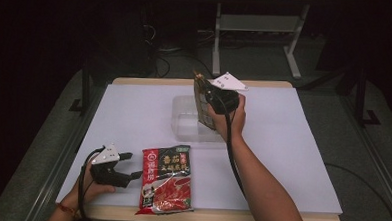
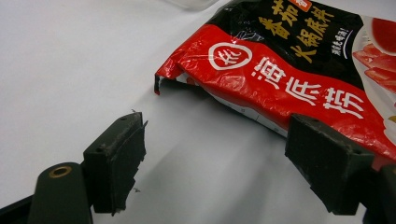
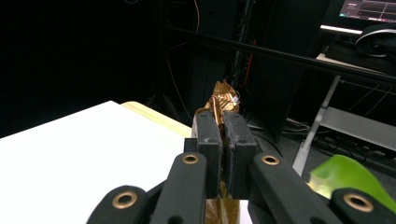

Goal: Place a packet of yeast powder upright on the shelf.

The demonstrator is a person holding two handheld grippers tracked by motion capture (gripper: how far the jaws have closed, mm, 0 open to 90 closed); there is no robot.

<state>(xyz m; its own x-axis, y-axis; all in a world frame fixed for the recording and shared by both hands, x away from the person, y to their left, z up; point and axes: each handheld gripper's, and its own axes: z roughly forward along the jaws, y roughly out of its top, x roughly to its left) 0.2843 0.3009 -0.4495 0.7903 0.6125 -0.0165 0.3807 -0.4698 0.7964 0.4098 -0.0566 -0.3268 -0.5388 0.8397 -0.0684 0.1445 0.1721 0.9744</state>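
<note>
A brown foil pouch (image 1: 202, 105) is pinched by the right tool (image 3: 223, 122) above a clear plastic container (image 1: 183, 121). Placement step judged; lowering and release required. Left tool (image 2: 212, 165) is held open beside the red hotpot-base packet (image 1: 166, 178) on the surface (image 1: 134, 113).

left gripper (image 1: 131, 166): low, fingers apart | right gripper (image 1: 201, 83): raised, fingers clamped

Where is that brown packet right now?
In the high view, the brown packet hangs clamped in the right hand-held gripper, above the clear plastic container at the table's far middle.
</note>
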